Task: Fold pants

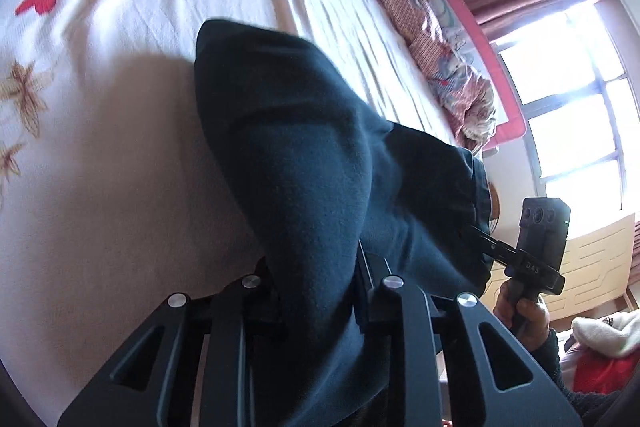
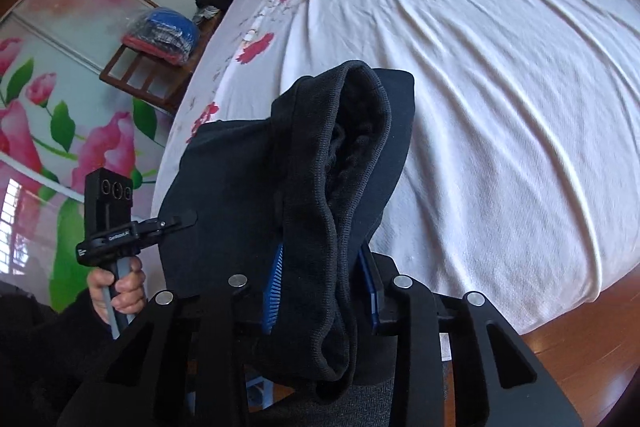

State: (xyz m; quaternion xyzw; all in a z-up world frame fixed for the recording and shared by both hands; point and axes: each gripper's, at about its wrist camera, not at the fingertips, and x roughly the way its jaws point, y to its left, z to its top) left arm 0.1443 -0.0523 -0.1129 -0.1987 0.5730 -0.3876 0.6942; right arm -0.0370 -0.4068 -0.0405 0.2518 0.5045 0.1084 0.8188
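Both hand-held grippers are clamped on the pants [image 1: 304,147], which hang in the air above the bed [image 1: 120,155] rather than lying on it.

Left hand-held gripper [image 1: 316,291]: fingers narrow, pinching a thick fold of dark fabric that rises straight ahead of it and blocks most of its view. Right hand-held gripper [image 2: 324,291]: fingers likewise narrow, with blue pads [image 2: 274,291] pressed against a bunched, ribbed edge, seemingly the waistband or a cuff; which one cannot be told.

Key relation: the garment is stretched between the two grips, its held edge running from one hand to the other, side to side across the person. The free length drapes forward and down toward the bed sheet [image 2: 500,127], which lies directly ahead of both grippers. Neither hand is plainly nearer the mattress; both sit at similar height near the bed's edge. The right hand-held gripper is visible at the right of the left wrist view [image 1: 480,239], and the left one at the left of the right wrist view [image 2: 188,217].

Condition of the pants: dark navy to black, thick, fleecy inside, doubled over on themselves, not yet flat. Judgement: the fold is partway, and laying the fabric forward onto the sheet appears the likely next requirement
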